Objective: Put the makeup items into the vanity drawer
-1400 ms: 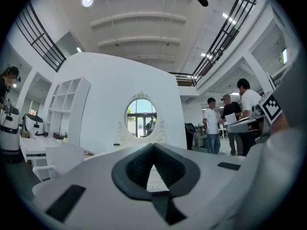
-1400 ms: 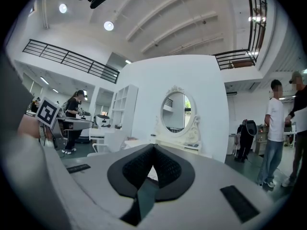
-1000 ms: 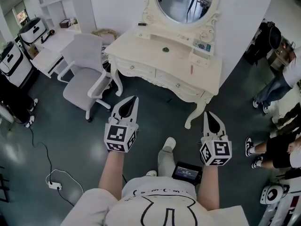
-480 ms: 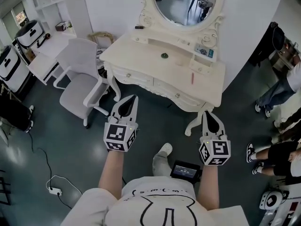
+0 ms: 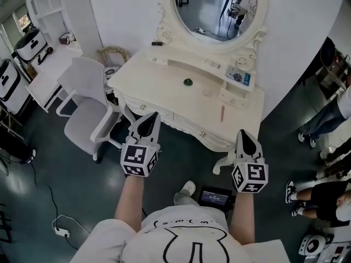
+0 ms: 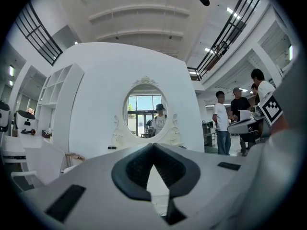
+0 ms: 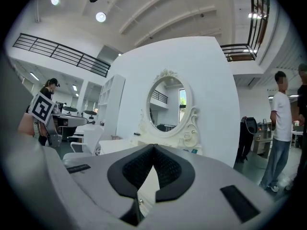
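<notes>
Two white handheld tongs with black ribbed pads are held level and side by side ahead of the person's chest, the left gripper [image 5: 155, 115] and the right gripper [image 5: 242, 132]. Both are aimed at the cream-white carved vanity table [image 5: 148, 76] with its oval mirror [image 5: 216, 7]. Each pair of jaws is closed tip to tip with nothing between the pads. That suits a carrying posture: nothing seems to be within reach, so there is no reason to spread them. The makeup items lie on the vanity, apart from both grippers. A small dark green round pot [image 5: 188, 81] sits near the middle of the top, and a slim pink stick [image 5: 222, 113] lies nearer the front right edge. A teal-printed flat box [image 5: 237, 76] rests on the raised shelf under the mirror, and what looks like a small dark tube [image 5: 157, 43] lies at that shelf's far left end. Both knobbed vanity drawers [image 5: 192, 127] in the front apron are shut, so I judge that one must be pulled open before anything is picked up; the task looks barely begun. A white swivel chair [image 5: 88, 100] stands off to the table's left, leaving the front free, and bystanders' legs [image 5: 323, 111] show at the right
</notes>
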A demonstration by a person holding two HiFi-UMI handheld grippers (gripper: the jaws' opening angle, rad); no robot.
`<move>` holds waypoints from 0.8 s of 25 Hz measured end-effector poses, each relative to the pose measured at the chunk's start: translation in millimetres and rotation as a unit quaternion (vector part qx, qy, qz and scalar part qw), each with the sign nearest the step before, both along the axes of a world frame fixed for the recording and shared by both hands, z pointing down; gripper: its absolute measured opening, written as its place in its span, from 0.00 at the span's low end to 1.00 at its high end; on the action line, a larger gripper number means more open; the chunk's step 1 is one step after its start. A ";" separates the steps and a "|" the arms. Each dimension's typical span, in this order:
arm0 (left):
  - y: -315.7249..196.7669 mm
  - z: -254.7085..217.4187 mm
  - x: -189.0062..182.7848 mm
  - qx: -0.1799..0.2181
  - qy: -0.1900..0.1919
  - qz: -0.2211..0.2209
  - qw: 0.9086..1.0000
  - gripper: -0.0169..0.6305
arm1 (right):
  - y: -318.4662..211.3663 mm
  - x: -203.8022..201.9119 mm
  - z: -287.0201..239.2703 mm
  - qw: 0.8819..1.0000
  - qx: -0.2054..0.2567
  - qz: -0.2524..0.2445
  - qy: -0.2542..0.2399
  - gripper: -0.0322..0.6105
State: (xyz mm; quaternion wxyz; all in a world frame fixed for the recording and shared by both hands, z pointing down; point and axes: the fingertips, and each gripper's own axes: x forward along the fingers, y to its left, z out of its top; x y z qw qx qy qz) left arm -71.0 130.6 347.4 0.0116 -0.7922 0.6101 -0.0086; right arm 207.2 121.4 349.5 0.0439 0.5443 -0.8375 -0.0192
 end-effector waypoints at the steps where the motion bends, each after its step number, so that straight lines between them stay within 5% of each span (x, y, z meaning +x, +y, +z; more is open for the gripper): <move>1: -11.4 -0.3 1.8 0.000 0.000 0.001 1.000 0.05 | -11.0 2.0 -1.1 1.000 0.000 0.002 -0.003 0.08; 20: -165.4 20.7 17.6 -0.016 -0.001 0.007 1.000 0.05 | -155.1 24.1 15.7 1.000 -0.016 0.022 -0.003 0.08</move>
